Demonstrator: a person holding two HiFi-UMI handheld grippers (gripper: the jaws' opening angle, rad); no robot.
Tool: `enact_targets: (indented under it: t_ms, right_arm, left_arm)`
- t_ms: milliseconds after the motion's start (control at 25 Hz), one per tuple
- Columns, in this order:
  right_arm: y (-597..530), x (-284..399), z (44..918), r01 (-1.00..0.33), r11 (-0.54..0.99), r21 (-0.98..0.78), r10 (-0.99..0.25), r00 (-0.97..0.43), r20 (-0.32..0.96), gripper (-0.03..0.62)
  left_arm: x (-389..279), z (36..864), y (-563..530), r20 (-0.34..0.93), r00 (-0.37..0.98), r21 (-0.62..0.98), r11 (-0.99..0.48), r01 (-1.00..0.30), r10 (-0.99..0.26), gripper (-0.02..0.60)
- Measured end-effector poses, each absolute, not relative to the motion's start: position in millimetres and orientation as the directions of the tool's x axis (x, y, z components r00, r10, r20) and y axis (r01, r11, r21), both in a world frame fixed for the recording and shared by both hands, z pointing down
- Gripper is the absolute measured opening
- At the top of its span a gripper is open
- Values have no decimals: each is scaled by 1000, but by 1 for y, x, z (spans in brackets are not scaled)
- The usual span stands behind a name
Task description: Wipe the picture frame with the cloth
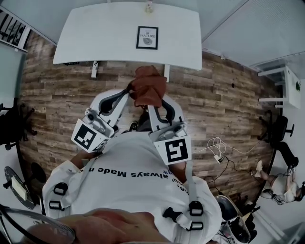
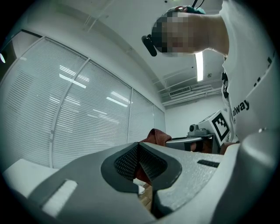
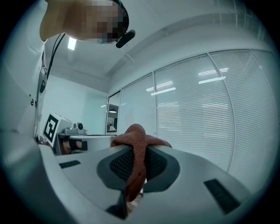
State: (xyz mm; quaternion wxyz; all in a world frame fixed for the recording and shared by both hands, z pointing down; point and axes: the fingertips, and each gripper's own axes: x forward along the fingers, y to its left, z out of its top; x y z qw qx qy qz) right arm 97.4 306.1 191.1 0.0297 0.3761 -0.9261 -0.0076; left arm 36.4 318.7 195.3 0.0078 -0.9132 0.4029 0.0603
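Observation:
A black picture frame (image 1: 147, 37) with a white print lies flat on the white table (image 1: 95, 33), far ahead of both grippers. My right gripper (image 1: 151, 102) (image 3: 136, 154) is shut on a rust-red cloth (image 1: 148, 85) (image 3: 136, 136), which bunches above the jaws and hangs below them. My left gripper (image 1: 127, 92) (image 2: 139, 147) sits just left of the cloth with its jaws together and nothing clearly between them. From the left gripper view the cloth (image 2: 156, 135) shows beyond the jaws. Both grippers are raised close to the person's chest, over the wooden floor.
A small object (image 1: 149, 6) stands at the table's far edge. Office chairs (image 1: 14, 124) stand at the left and right (image 1: 279, 128). Cables (image 1: 217, 147) lie on the floor at the right. Another person (image 1: 286, 187) is at the lower right. Window blinds (image 2: 87, 113) fill the gripper views.

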Motion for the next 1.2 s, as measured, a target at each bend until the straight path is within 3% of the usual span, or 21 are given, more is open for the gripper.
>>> enact_targets:
  t_ms: [600,1200]
  right_arm:
    - [197,142,194,-660,751,15,-660,-749,56,15]
    - [154,142,204,-639,769,-4,-637,-767,74,15]
  left_arm:
    - [82,191,209,-98,636,16,-640,-768,-765,3]
    - [81,203,169,-75,609,34,-612,-790,-790,3]
